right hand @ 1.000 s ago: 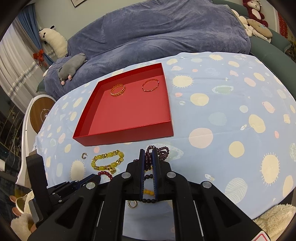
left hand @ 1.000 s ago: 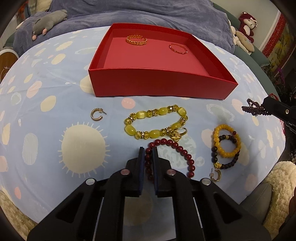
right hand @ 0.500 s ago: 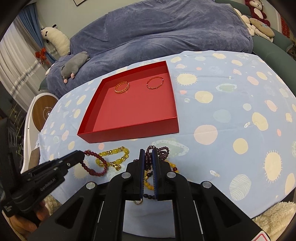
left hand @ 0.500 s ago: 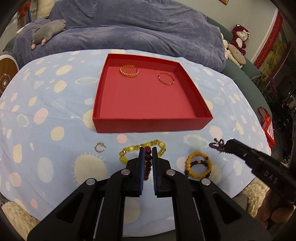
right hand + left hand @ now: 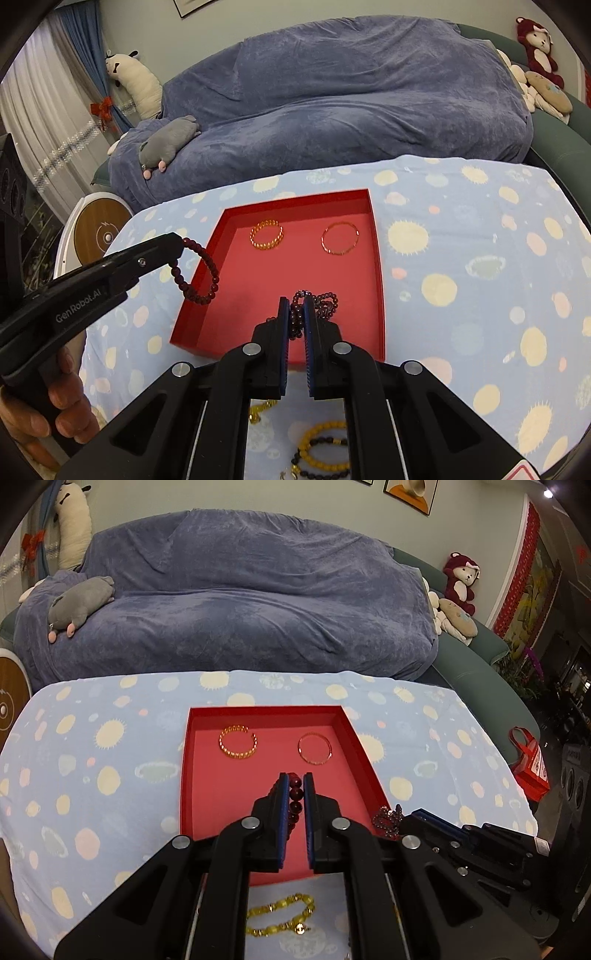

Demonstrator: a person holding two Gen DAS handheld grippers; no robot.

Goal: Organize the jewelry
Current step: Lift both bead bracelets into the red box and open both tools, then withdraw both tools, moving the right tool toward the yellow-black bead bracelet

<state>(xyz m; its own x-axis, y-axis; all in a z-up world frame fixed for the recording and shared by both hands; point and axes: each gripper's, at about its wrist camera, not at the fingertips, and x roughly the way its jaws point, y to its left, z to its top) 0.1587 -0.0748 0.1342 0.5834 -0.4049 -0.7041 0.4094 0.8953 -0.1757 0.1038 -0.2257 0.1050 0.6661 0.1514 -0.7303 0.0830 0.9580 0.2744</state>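
- Both grippers have carried their bracelets up over the red tray (image 5: 186, 775)
- left gripper (image 5: 294, 781) clamps the red bead bracelet (image 5: 195, 269), loop hanging; right gripper (image 5: 296, 306) clamps the purple bead bracelet (image 5: 319, 301)

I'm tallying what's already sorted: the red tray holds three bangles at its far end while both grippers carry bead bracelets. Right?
Not quite: the red tray holds two, a gold chain bangle and a thin red-gold bangle, as the right wrist view shows. Both grippers do carry bead bracelets.
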